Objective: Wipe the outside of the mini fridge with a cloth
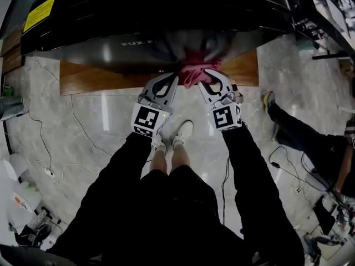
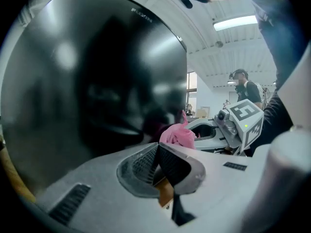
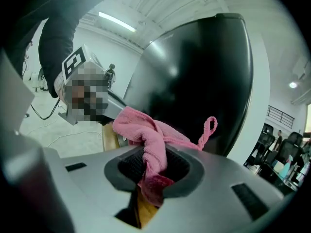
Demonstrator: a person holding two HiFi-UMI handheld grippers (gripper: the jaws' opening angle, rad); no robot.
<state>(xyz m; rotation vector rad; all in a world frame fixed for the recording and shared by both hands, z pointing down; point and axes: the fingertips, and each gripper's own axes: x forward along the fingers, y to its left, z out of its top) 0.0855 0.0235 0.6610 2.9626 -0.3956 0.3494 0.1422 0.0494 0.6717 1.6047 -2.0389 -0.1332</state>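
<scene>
The black glossy mini fridge point(image 1: 166, 10) stands on a low wooden platform, its front facing me. A pink cloth point(image 1: 194, 71) is pressed against the lower front of the fridge, and my right gripper point(image 1: 208, 73) is shut on it. In the right gripper view the cloth point(image 3: 146, 130) hangs bunched between the jaws of that gripper point(image 3: 154, 164), with the fridge point(image 3: 194, 81) just behind. My left gripper point(image 1: 173, 77) sits just left of the cloth, shut and holding nothing. In the left gripper view its jaws point(image 2: 156, 154) meet before the fridge door point(image 2: 97, 81), and the cloth point(image 2: 177, 136) shows beyond.
The wooden platform point(image 1: 89, 76) juts out under the fridge. Cables point(image 1: 50, 148) trail over the marble floor. Another person's leg point(image 1: 299, 132) stretches across the floor at the right. Bottles and clutter point(image 1: 22, 198) lie at the left. My own feet point(image 1: 183, 132) are just below the grippers.
</scene>
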